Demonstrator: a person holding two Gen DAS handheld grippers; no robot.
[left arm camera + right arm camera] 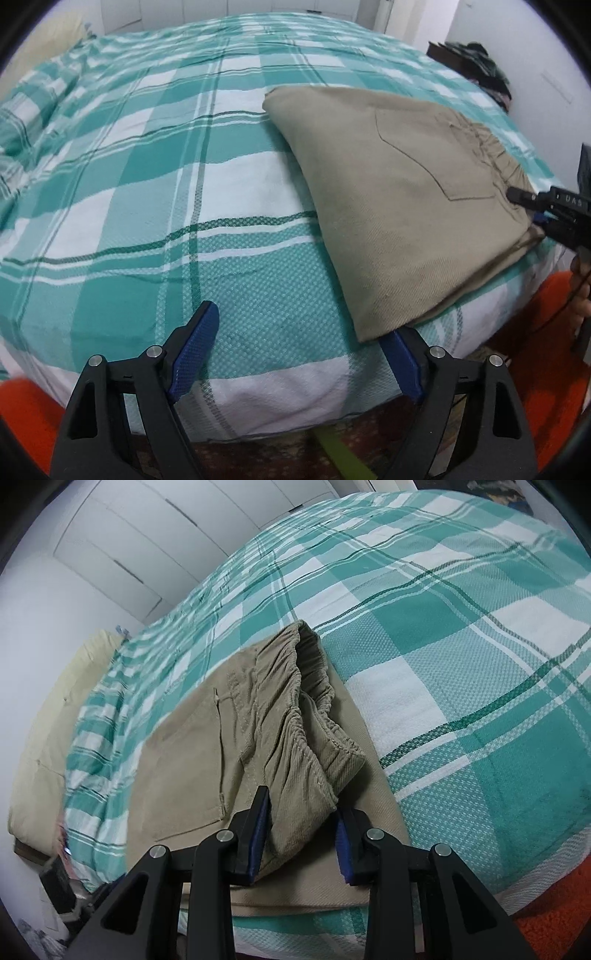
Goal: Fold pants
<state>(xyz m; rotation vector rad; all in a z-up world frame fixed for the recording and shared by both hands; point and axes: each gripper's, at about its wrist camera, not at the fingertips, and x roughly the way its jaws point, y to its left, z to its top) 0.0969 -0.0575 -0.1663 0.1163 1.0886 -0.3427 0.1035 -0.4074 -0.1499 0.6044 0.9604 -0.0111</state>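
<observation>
- The left tongs (299, 354) stood wide open and empty at the near edge of the bed (155, 206), their right blue pad just beside the near corner of the folded khaki pants (388, 206).
- The right tongs (301, 830) stood astride the gathered elastic waistband (295, 716), with cloth filling the gap between the blue pads; whether they truly pinched it or only bracketed it could not be told.
- The pants lay as a compact folded bundle on the green-and-white checked bedcover (461, 635), toward the bed's right side, with a back pocket (417, 158) facing up.
- Judged from this, the folding looked nearly complete, and the step in hand seemed to be settling or tidying the waistband end.
- To do it well, the right tongs would probably need to take all the waistband layers together and lower them flat without dragging, lest the stacked layers slide apart.
- The left tongs could usefully press the near corner as an anchor.
- Farther off, a pale pillow (55, 709) lay by the head of the bed, and white cupboard doors (155, 535) stood behind.
</observation>
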